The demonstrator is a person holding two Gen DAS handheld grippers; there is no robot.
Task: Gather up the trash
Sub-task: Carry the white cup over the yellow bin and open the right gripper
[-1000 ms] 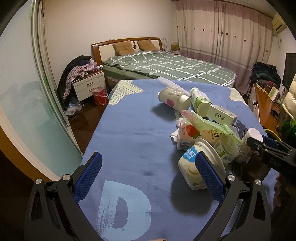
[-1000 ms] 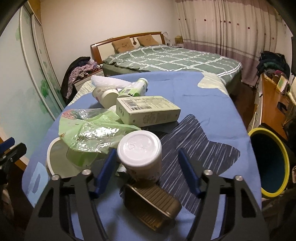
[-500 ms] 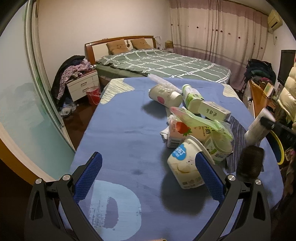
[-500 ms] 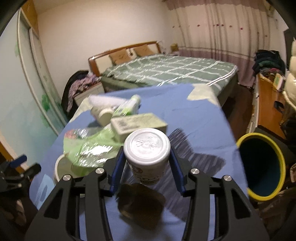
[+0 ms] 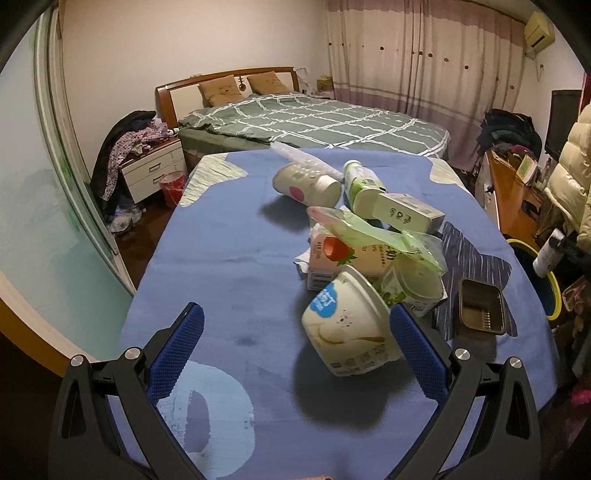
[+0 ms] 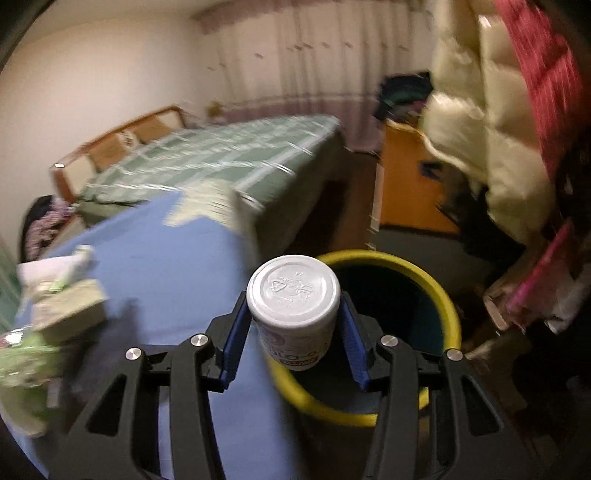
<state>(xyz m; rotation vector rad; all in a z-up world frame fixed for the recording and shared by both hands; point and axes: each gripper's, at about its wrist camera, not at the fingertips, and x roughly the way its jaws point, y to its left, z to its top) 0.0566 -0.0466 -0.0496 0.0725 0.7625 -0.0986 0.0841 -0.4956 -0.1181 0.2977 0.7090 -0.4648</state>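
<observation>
Near the table's [image 5: 221,258] front edge the left gripper [image 5: 295,347] hangs spread and empty beside a tipped white tub [image 5: 351,328] heading the trash pile, while past the table's right edge the right gripper [image 6: 293,332] clamps a white bottle [image 6: 293,306] over the yellow-rimmed bin [image 6: 439,291].

A bedroom under warm indoor light, with plain pale walls [image 5: 184,40]. A bed [image 5: 314,122] with a green checked cover and a wooden headboard [image 5: 225,75] stands against the far wall, two brown pillows [image 5: 236,86] at its head. Just left of it a white nightstand [image 5: 153,173] is heaped with clothes [image 5: 127,147]. Striped pink curtains [image 5: 417,70] cover the far right wall, an air conditioner [image 5: 537,29] above them. A frosted sliding door [image 5: 40,206] runs along the left; the floor [image 5: 136,243] is dark wood. An orange-brown desk [image 5: 511,195] lines the right side.
</observation>
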